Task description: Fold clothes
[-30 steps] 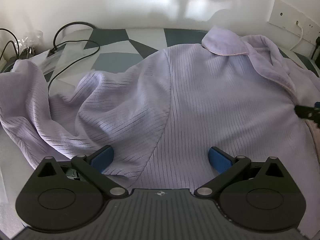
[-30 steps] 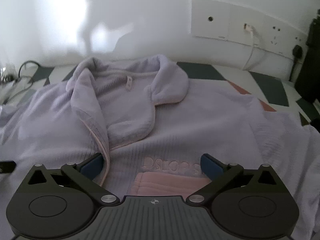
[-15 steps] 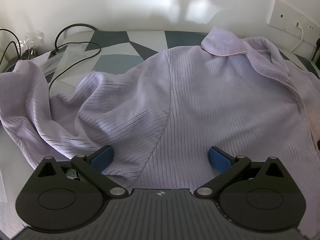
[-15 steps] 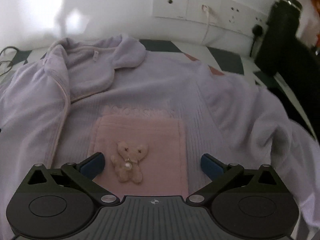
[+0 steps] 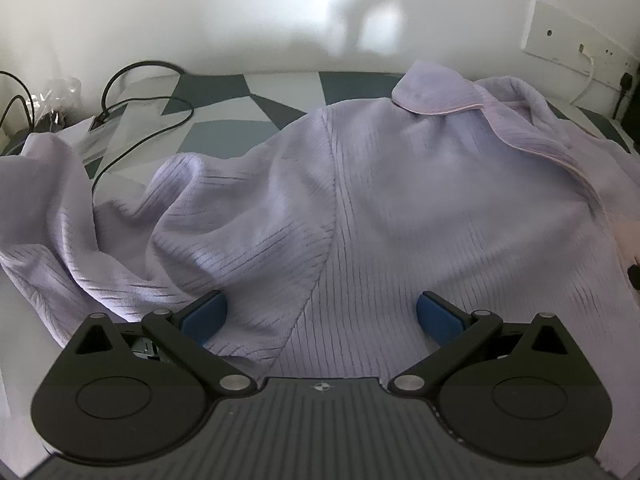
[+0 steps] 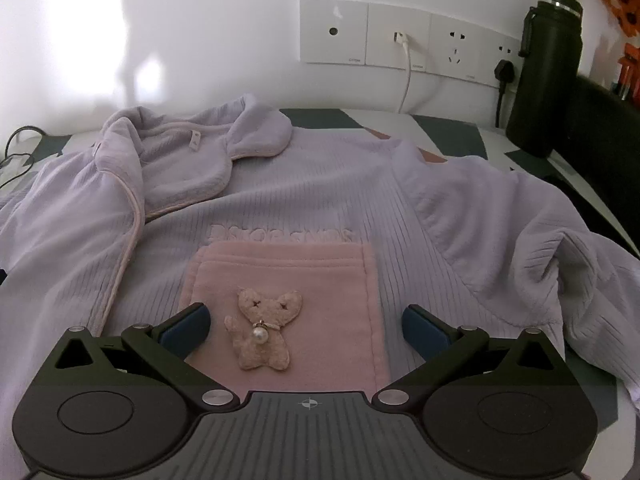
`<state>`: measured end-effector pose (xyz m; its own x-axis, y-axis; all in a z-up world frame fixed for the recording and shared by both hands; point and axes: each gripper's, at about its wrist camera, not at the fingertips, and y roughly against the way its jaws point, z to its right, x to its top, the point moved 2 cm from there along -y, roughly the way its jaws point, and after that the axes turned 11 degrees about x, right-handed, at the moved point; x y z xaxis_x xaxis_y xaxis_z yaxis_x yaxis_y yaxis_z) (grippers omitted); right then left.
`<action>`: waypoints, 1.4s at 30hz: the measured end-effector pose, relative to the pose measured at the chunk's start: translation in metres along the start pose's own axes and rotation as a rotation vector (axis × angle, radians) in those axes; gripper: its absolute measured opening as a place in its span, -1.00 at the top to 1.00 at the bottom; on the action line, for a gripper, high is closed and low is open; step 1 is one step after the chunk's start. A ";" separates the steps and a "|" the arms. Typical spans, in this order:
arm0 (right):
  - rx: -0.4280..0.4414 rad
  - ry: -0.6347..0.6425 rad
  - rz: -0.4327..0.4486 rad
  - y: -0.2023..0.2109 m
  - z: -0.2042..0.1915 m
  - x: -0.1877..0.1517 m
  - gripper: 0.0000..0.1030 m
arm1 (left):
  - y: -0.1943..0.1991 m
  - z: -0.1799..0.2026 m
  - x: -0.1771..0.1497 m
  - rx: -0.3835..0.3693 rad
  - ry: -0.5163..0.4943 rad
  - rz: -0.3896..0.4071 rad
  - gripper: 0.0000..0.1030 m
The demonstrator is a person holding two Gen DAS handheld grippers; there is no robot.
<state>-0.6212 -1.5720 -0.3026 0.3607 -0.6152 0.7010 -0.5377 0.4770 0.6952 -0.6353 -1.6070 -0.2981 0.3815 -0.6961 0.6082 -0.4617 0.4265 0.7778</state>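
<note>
A lilac ribbed fleece pyjama top lies spread front-up on a table with a grey-and-white geometric cover. Its left sleeve is bunched in folds; the collar lies toward the wall. In the right wrist view the top shows a pink chest pocket with a small bear patch and its right sleeve rumpled. My left gripper hovers open over the hem near the left armpit seam. My right gripper stands open just above the pocket. Neither holds cloth.
Black cables and a clear plastic bag lie at the table's far left. A wall socket strip with a white cable sits behind. A dark bottle stands at the far right beside a dark object.
My right gripper has pulled back from the collar toward the hem and swung right, so the pink pocket and bear now lie between its fingers. The left gripper barely moved.
</note>
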 end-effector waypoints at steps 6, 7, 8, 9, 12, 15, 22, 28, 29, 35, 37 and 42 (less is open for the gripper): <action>-0.003 -0.007 0.011 0.001 -0.001 -0.002 -0.99 | 0.002 0.000 -0.004 0.000 0.005 0.032 -1.00; -0.009 -0.016 0.001 0.001 -0.001 -0.001 -0.99 | 0.002 0.000 -0.004 -0.001 0.006 0.037 -1.00; -0.018 -0.032 -0.019 0.001 -0.002 0.002 -0.99 | 0.002 0.000 -0.004 -0.001 0.007 0.039 -1.00; -0.029 -0.049 -0.040 0.000 -0.002 0.005 -0.99 | 0.003 0.000 -0.004 -0.001 0.008 0.039 -1.00; -0.048 -0.093 -0.099 0.002 -0.004 0.011 -0.99 | 0.003 0.000 -0.005 -0.001 0.010 0.046 -1.00; -0.038 -0.124 -0.128 0.013 -0.006 0.008 -0.99 | 0.004 -0.001 -0.007 -0.002 0.012 0.062 -1.00; -0.087 -0.200 -0.095 0.066 -0.001 -0.011 -0.99 | 0.006 -0.001 -0.008 0.000 0.016 0.081 -1.00; -0.176 -0.248 -0.017 0.120 0.015 -0.025 -0.99 | 0.006 0.001 -0.006 0.012 0.025 0.075 -1.00; -0.191 -0.260 0.001 0.128 0.020 -0.028 -0.99 | 0.006 0.002 -0.006 0.015 0.029 0.077 -1.00; -0.278 -0.342 0.049 0.151 0.072 -0.048 -0.99 | 0.009 0.004 -0.007 0.039 0.045 0.083 -1.00; -0.298 -0.392 0.071 0.158 0.094 -0.055 -0.99 | 0.010 0.007 -0.008 0.059 0.050 0.089 -1.00; -0.328 -0.543 0.166 0.180 0.158 -0.066 -0.99 | 0.015 0.013 -0.008 0.121 0.083 0.077 -1.00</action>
<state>-0.8620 -1.5447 -0.2493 -0.1892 -0.7053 0.6832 -0.2618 0.7068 0.6572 -0.6557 -1.6027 -0.2932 0.4039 -0.6117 0.6802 -0.5831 0.4008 0.7067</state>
